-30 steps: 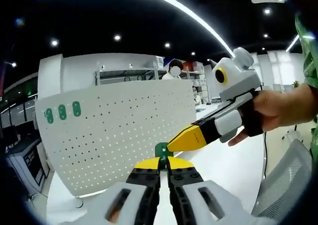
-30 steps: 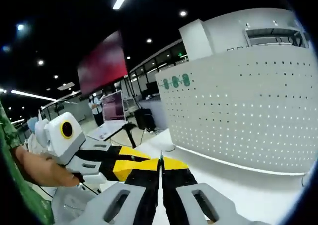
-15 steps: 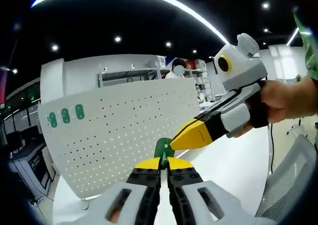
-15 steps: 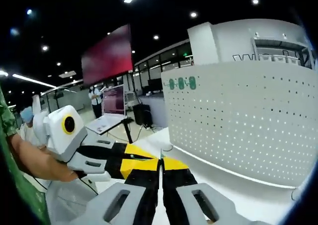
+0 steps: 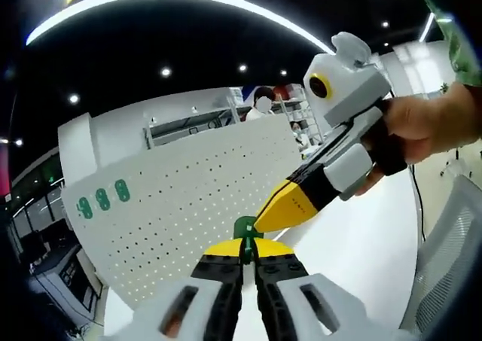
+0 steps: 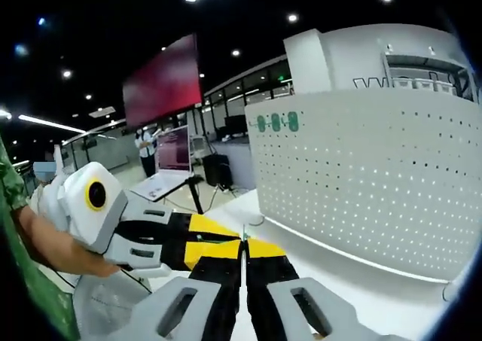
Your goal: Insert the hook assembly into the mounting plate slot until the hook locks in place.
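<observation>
While both grippers meet tip to tip, a green hook piece (image 5: 244, 226) is pinched in the clenched left gripper (image 5: 248, 247) — the right gripper (image 6: 243, 245) is pressed closed, nothing discernible between its jaws — before the white perforated mounting plate (image 5: 181, 205)

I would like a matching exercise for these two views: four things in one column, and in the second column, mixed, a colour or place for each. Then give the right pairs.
Things:
1. pegboard panel
2. small hook piece
3. three oval tags
4. big wall screen

Descriptions:
A. green, pinched at the tips of the left tongs
B. reddish, up behind the people in the right gripper view
C. white, full of rows of small holes
D. green, in a row at the panel's upper corner

Pairs: 1-C, 2-A, 3-D, 4-B
</observation>
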`<state>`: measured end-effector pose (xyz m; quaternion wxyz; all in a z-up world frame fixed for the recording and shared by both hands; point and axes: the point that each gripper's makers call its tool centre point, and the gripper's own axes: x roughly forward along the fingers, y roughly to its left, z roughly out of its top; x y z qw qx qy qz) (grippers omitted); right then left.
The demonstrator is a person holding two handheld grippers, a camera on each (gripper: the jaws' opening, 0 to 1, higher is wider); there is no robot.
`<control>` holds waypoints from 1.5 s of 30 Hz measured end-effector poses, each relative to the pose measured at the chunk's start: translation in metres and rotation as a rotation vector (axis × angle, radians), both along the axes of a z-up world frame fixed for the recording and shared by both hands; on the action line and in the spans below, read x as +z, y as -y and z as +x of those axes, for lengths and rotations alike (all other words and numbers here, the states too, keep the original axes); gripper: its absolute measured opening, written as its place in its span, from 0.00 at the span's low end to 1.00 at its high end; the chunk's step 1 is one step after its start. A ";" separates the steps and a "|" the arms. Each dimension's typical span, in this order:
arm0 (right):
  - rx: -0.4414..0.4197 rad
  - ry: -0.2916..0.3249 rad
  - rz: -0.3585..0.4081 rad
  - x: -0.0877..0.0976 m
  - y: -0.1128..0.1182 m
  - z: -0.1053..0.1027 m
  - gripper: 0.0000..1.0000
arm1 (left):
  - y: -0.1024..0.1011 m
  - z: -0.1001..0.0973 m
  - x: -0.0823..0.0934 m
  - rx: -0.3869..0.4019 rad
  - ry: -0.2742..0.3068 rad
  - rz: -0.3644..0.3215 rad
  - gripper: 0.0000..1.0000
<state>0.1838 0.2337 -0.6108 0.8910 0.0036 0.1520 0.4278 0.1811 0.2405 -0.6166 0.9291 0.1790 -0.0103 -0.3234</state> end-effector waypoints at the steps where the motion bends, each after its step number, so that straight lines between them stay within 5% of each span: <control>1: 0.000 -0.005 -0.002 -0.001 0.000 0.000 0.00 | 0.000 0.000 0.000 0.000 -0.001 0.001 0.04; 15: 0.012 0.000 -0.025 -0.001 -0.002 -0.003 0.00 | -0.002 -0.002 -0.001 0.005 -0.018 -0.014 0.03; 29: -0.002 0.066 -0.060 0.002 0.005 0.001 0.13 | -0.010 0.004 0.000 0.027 -0.142 -0.209 0.03; 45: -0.032 0.114 -0.082 0.007 0.020 0.009 0.29 | -0.014 0.008 0.009 0.066 -0.176 -0.306 0.03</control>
